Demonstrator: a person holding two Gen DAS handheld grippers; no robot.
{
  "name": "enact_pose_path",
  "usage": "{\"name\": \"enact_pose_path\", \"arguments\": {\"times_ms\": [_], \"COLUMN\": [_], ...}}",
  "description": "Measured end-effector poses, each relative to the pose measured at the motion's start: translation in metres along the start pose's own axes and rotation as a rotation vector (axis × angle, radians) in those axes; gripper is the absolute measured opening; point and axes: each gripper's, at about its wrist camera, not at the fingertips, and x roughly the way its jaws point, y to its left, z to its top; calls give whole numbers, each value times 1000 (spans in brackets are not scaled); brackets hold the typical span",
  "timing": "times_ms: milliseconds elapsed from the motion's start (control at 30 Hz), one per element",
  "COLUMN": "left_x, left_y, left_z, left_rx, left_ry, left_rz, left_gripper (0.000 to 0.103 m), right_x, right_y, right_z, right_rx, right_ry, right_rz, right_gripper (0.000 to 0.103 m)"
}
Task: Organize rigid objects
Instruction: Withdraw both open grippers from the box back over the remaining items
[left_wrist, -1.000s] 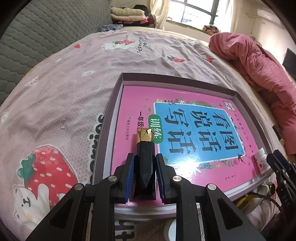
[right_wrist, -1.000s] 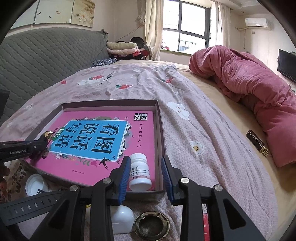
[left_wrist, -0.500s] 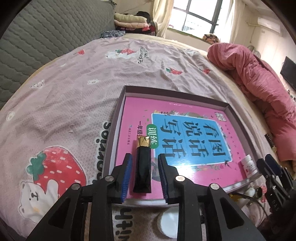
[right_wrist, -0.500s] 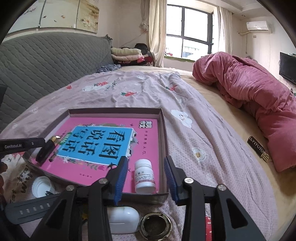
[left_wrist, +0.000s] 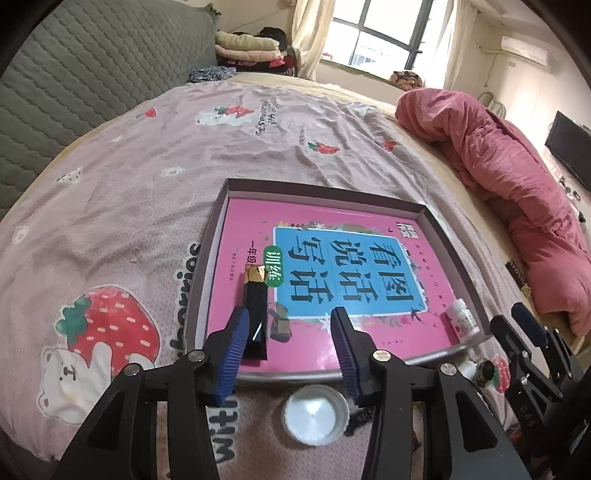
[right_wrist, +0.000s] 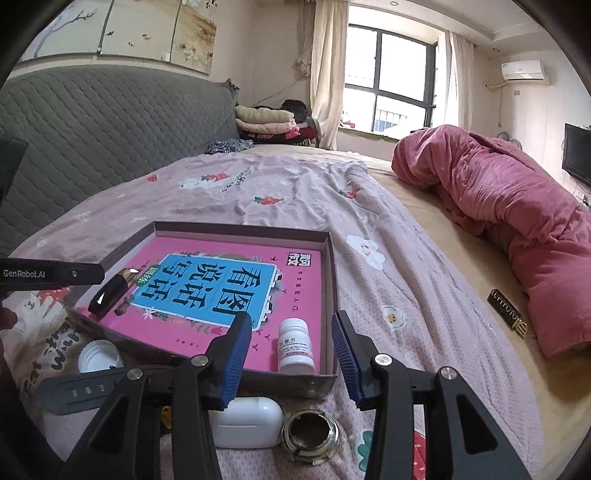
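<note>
Your left gripper (left_wrist: 290, 341) and right gripper (right_wrist: 290, 341) gape apart; "GenRobot.AI" is readable only in your right view, near the book (right_wrist: 229, 284).

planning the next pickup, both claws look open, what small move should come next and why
Probably lower the open right claw onto the white plastic earbud case lying on the bedsheet outside the shallow brown cardboard tray; the small white pill bottle already stands inside, released.

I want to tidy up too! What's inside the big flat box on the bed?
Inside the box lies a pink book covering nearly the whole bottom. On the book lie a black lipstick and a small white pill bottle. Anything beneath the book is hidden.
</note>
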Motion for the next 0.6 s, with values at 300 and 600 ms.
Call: {"name": "enact_pose_path", "arguments": {"times_ms": [300, 600], "left_x": [-27, -56], "left_y": [-5, -7], "left_z": [-4, -9], "left_rx": [14, 18], "left_ry": [-22, -51], "left_rz": [-20, -27], "left_gripper": [56, 67], "right_x": [-32, -59], "right_y": [-9, -2], "right_z": [1, -2], "right_rx": [33, 17], "right_ry": [-22, -40], "right_rz": [-21, -19], "right_gripper": [51, 52]}}
